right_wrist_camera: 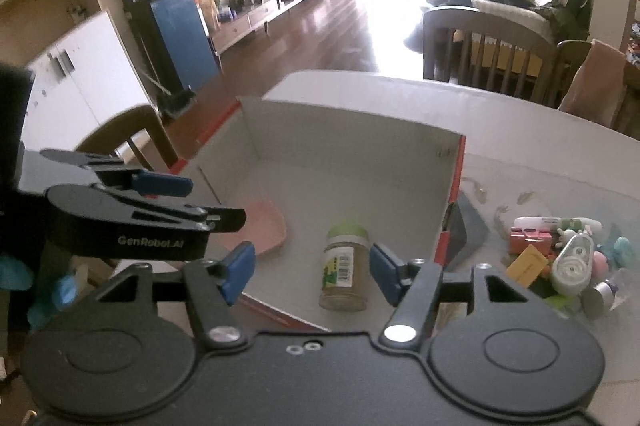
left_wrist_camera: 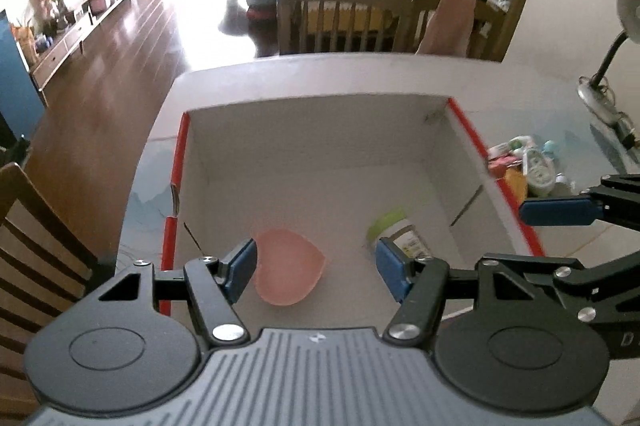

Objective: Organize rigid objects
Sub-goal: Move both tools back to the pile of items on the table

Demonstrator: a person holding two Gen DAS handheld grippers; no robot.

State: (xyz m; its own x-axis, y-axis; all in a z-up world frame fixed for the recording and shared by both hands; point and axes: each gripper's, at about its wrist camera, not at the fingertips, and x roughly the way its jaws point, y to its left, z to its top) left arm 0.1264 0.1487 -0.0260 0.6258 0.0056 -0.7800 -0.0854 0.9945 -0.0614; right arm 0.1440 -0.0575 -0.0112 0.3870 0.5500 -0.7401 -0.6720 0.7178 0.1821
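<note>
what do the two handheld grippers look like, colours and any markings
Both the left gripper and the right gripper are black with round pivot housings, silver screws and blue finger pads. The right view shows "GenRobot.AI" in white on the left gripper's side.

A pale table [right_wrist_camera: 520, 129] carries an open box [right_wrist_camera: 352, 129] beside small clutter [right_wrist_camera: 560, 258].
</note>
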